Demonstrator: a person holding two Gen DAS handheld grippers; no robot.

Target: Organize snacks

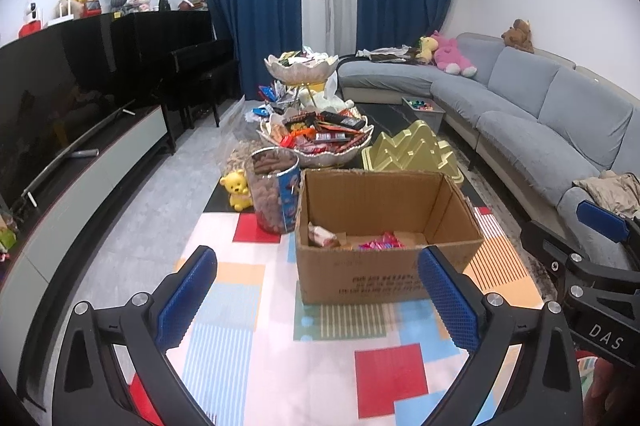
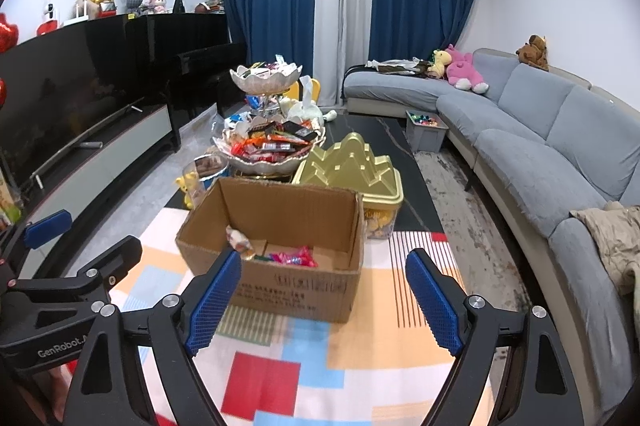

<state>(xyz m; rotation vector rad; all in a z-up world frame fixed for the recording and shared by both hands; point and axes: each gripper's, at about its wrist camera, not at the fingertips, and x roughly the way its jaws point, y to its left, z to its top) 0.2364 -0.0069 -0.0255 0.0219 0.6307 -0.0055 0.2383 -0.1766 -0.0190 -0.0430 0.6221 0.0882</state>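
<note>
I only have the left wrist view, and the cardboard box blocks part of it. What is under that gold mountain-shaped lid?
Observer: The gold lid sits on a clear tub with yellowish snacks inside, just behind the cardboard box.
Operator: I see only a bit of the right hand-held gripper. Is it carrying anything?
Observer: No. The right hand-held gripper is open, with nothing between its fingers.
Operator: Anything beyond the TV on the left?
Observer: A red heart-shaped balloon at the frame's edge.
</note>
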